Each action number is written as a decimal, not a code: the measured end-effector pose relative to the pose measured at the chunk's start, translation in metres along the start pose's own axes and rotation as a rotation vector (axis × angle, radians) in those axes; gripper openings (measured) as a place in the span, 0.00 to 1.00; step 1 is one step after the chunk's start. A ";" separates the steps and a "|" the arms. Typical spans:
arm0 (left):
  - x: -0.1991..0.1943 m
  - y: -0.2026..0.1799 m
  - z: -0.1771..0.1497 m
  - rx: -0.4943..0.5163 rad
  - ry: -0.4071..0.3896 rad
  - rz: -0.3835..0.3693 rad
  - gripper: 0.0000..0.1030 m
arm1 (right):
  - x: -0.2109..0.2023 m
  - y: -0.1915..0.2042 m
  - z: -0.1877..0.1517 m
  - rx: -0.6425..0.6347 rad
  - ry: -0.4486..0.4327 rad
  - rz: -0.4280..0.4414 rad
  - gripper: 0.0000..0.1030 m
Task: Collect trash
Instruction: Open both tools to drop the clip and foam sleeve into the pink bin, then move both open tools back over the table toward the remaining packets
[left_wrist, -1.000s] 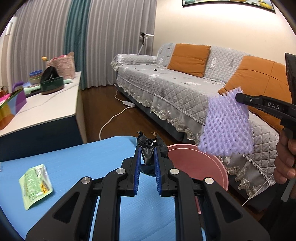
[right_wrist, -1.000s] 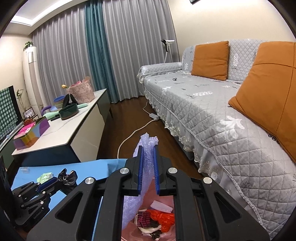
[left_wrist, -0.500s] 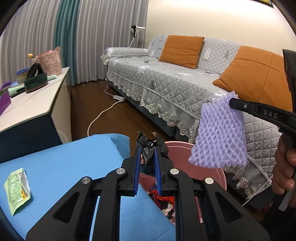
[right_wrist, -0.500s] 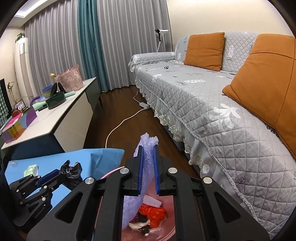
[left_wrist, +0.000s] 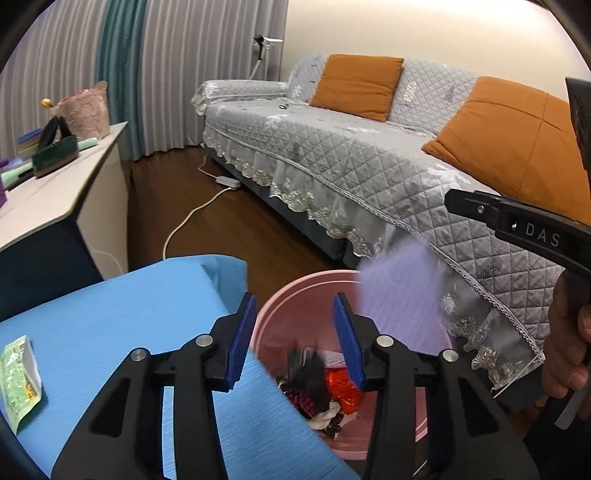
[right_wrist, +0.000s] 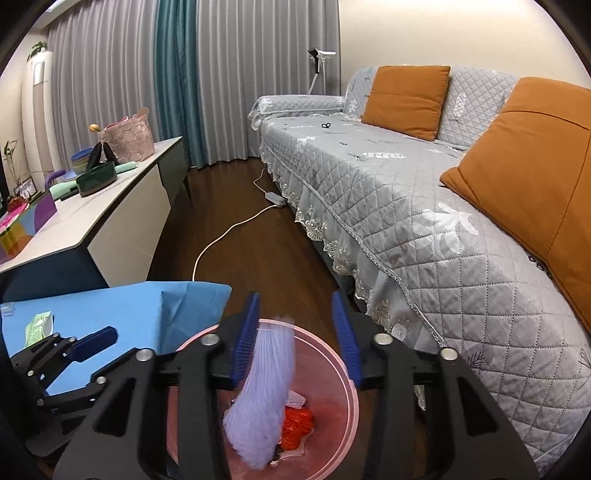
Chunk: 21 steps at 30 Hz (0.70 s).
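As both my grippers' jaws just opened, left gripper (left_wrist: 293, 338) and right gripper (right_wrist: 295, 338) stand apart, empty; purple foam net (right_wrist: 264, 391) and black wrapper (left_wrist: 306, 373) drop into pink bin (right_wrist: 332, 350); green packet (left_wrist: 18, 376) remains on counter (left_wrist: 129, 295).

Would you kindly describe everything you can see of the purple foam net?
The purple foam net is a soft, pale lilac sleeve, smeared by motion blur so its mesh barely shows. It hangs lengthwise between the right gripper pads, whose jaws have just been opening and no longer press it. Its lower end is over the trash in the pink bin; contact there cannot be told.
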<state>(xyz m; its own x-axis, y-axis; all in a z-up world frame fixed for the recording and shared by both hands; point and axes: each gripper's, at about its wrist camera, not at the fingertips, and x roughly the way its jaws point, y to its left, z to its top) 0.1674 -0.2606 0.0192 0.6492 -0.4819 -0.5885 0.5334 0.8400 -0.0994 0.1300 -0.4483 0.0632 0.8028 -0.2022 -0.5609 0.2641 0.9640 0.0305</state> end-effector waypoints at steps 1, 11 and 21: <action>-0.003 0.002 -0.001 -0.006 -0.001 0.001 0.42 | 0.000 0.000 0.001 0.000 -0.001 0.000 0.44; -0.073 0.052 -0.006 -0.056 -0.117 0.116 0.64 | -0.021 0.034 0.005 0.042 -0.117 0.094 0.55; -0.138 0.164 -0.014 -0.178 -0.131 0.314 0.66 | -0.036 0.122 0.002 -0.004 -0.169 0.253 0.55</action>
<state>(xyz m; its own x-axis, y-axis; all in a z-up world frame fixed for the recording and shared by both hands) 0.1576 -0.0529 0.0733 0.8358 -0.2125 -0.5063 0.2024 0.9764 -0.0757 0.1347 -0.3238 0.0884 0.9205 0.0187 -0.3904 0.0428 0.9880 0.1482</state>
